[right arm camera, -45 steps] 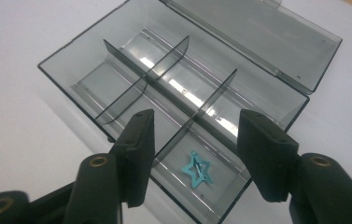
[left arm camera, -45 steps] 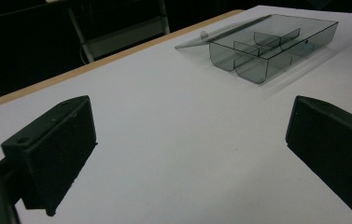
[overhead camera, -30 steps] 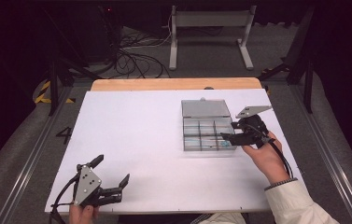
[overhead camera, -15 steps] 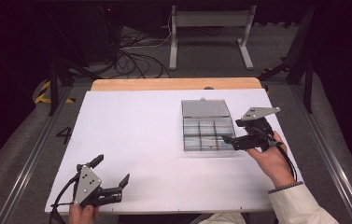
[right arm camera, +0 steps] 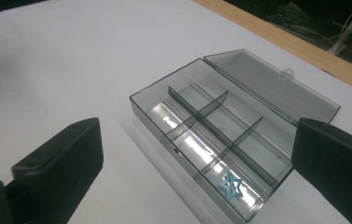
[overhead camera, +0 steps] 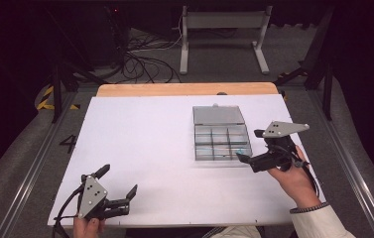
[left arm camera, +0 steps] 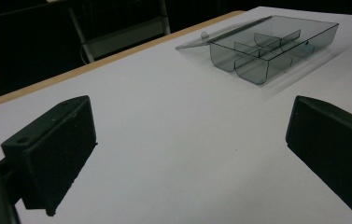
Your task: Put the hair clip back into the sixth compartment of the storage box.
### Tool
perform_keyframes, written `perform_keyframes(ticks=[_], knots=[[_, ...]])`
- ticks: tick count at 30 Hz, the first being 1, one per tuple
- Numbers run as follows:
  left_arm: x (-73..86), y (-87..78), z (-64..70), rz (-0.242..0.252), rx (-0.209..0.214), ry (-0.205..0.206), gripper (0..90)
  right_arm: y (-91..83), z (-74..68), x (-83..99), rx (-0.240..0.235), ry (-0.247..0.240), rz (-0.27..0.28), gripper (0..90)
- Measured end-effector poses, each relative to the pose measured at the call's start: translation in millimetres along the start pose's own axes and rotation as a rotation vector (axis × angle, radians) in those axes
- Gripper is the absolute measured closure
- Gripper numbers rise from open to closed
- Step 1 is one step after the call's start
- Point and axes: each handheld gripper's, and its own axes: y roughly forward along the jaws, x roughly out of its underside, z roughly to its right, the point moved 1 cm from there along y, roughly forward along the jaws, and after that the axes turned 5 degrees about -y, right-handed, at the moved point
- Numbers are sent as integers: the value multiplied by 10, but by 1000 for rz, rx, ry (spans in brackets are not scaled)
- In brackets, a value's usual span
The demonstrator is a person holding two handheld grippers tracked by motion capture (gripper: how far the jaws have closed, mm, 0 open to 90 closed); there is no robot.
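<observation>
We see a clear divided box [overhead camera: 220,141], lid open, blue star [right arm camera: 230,185] inside; right tongs [overhead camera: 249,147] hover beside it, left tongs [overhead camera: 119,186] well away, both apart.

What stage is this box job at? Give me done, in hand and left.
Done: the clear compartment box lies open, its lid flat behind it, and a small blue star sits in a near-row end compartment.
In hand: nothing; the right gripper is open beside the box and the left gripper open near the table's front edge.
Left: probably closing the lid; the other compartments look empty.
</observation>
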Motion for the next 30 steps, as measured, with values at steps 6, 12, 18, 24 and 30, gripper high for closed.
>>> perform_keyframes(ticks=[6,12,18,24,30], knots=[[-1,-3,1,-1,1,2,24,-72,-86,90,-9,1,86,5],[-2,-4,0,1,-1,1,25,-118,-157,178,-23,-7,120,3],[-2,-7,3,2,1,-2,24,-124,-225,286,-41,-23,138,1],[-3,-8,3,3,1,-2,24,-132,-246,421,-38,-17,157,4],[-3,-11,4,3,3,-4,24,-122,-252,579,-35,6,190,4]])
